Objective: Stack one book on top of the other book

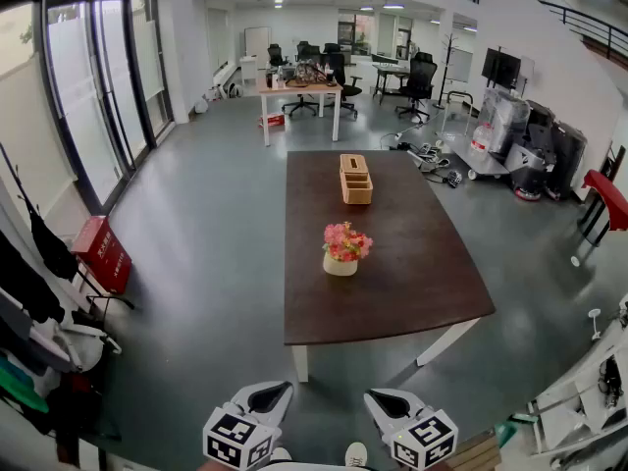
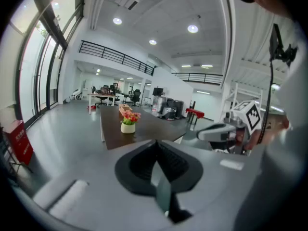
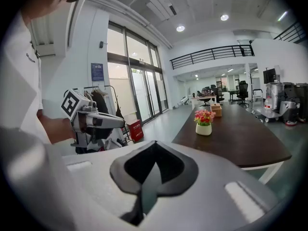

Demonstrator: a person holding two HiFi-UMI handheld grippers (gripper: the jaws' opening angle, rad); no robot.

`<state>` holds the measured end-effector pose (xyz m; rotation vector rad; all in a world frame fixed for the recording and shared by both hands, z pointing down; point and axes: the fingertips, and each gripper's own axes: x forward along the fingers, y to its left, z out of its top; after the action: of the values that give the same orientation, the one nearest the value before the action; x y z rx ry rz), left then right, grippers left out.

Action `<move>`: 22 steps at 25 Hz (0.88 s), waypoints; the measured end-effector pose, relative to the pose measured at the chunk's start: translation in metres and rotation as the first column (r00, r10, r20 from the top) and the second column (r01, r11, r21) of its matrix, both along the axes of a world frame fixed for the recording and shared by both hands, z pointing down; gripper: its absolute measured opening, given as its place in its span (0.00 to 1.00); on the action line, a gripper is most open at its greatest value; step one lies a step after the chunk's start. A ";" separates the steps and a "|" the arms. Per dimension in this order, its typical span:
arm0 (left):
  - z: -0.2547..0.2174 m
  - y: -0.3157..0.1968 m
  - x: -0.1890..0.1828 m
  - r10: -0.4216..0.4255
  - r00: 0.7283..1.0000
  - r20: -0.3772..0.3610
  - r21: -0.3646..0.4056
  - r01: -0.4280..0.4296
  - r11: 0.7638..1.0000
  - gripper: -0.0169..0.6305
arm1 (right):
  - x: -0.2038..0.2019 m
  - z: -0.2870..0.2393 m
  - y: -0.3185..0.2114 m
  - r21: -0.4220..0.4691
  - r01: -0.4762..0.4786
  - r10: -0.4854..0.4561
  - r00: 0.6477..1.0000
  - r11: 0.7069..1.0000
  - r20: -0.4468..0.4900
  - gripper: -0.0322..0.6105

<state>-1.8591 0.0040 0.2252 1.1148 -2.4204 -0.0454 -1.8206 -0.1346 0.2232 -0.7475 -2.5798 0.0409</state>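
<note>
Short of table (image 1: 392, 307) near edge | left gripper (image 1: 267, 396), right gripper (image 1: 385, 400): both closed, empty | risk: no books visible, so stacking may stall

Two tan blocks (image 1: 355, 179), box-like, lie flat and touching end to end on the far half of the dark table (image 1: 392, 292) ahead of me, beyond the flower pot (image 1: 340, 248). I cannot tell whether they are books.
</note>
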 end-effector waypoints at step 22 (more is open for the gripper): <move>-0.008 0.005 -0.006 -0.007 1.000 0.024 0.006 0.006 1.000 0.04 | -0.006 -0.007 0.007 0.006 -0.007 0.007 1.000 1.000 0.022 0.05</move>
<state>-1.8653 0.0095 0.2167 1.1164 -2.4471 -0.0417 -1.8264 -0.1273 0.2163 -0.7412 -2.6025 0.0274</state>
